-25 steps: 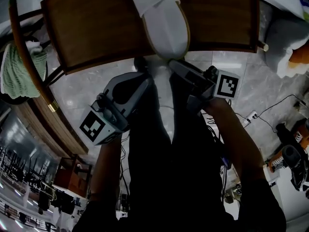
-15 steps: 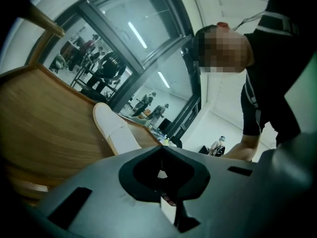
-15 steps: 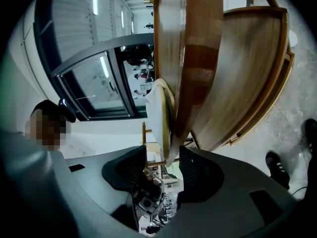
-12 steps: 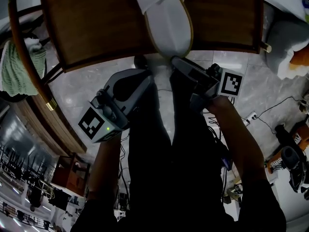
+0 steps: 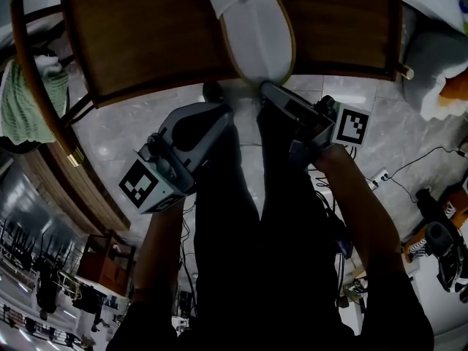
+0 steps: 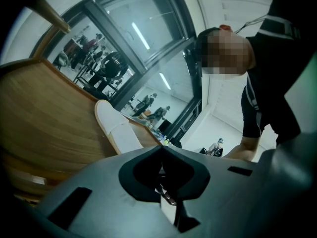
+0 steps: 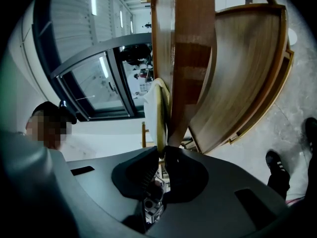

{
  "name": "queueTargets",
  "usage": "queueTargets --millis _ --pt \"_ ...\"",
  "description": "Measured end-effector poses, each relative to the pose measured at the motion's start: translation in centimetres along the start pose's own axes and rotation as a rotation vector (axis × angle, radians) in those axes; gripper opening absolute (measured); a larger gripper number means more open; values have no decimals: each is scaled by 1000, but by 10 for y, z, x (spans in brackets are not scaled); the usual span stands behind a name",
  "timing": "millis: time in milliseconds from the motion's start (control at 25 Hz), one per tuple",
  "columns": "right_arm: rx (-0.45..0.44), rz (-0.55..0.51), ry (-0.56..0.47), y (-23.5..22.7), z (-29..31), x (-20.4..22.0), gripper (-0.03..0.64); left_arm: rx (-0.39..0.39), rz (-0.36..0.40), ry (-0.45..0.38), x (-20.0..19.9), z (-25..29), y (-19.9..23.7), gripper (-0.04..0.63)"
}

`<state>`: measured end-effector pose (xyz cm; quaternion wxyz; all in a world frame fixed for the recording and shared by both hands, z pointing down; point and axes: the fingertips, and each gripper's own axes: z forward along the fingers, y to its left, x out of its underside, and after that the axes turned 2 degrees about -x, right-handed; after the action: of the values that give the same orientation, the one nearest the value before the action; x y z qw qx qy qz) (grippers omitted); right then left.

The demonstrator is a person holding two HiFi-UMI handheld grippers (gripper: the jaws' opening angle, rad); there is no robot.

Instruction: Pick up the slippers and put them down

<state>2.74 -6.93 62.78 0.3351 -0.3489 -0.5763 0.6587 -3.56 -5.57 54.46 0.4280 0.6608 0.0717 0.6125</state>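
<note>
A white slipper (image 5: 256, 35) with a tan sole rim lies on a brown wooden seat (image 5: 146, 42), its heel hanging over the near edge. My right gripper (image 5: 269, 91) reaches up to that heel. In the right gripper view the slipper (image 7: 157, 113) stands edge-on between the closing jaws of the right gripper (image 7: 162, 155), and the pads pinch its rim. My left gripper (image 5: 221, 114) hovers just below the seat's edge, to the left of the heel. In the left gripper view the left gripper (image 6: 161, 151) is shut with nothing in it, and the slipper (image 6: 116, 128) lies ahead on the wood.
A green cloth (image 5: 29, 101) hangs over a curved wooden rail (image 5: 44, 115) at the left. Cables and a power strip (image 5: 380, 175) lie on the grey tiled floor at the right. A person in dark clothes (image 6: 267, 83) stands beyond the seat. A dark shoe (image 7: 275, 165) rests on the floor.
The right gripper's tip has edged slightly closer under the slipper's heel. The left gripper has hardly moved.
</note>
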Motion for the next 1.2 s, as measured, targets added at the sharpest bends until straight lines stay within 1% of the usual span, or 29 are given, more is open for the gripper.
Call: queueTargets --millis 80,200,280,400,640,800,880,960,1040,1120,1200 --pt "-13 -15 0 2 0 0 51 -2 3 5 3 0 1 11" --pt "-37 -95 3 12 1 -1 49 -4 -9 -19 5 0 3 11" --pt "-53 -138 -2 20 2 0 49 -4 -9 -9 7 0 2 11" --pt "-75 -165 -10 31 3 1 49 -9 1 3 4 -2 1 11" --pt "-100 -269 -6 59 2 -2 49 -23 34 -31 -10 -7 0 11" --pt "-109 -316 -12 83 1 -5 49 -24 55 -48 -27 -8 -7 11" --pt "-120 -345 -16 99 1 -6 49 -18 62 -61 -39 -8 -14 11" --pt "-136 -399 -14 120 2 -8 49 -1 68 -90 -58 -6 -24 11" --pt "-156 -473 -10 146 3 -12 49 5 93 -102 -74 -4 -31 11" --pt "-179 -552 -10 178 1 -14 49 -2 125 -90 -87 -2 -39 11" --pt "-207 -624 -14 212 -2 -15 49 19 137 -119 -108 0 -57 11"
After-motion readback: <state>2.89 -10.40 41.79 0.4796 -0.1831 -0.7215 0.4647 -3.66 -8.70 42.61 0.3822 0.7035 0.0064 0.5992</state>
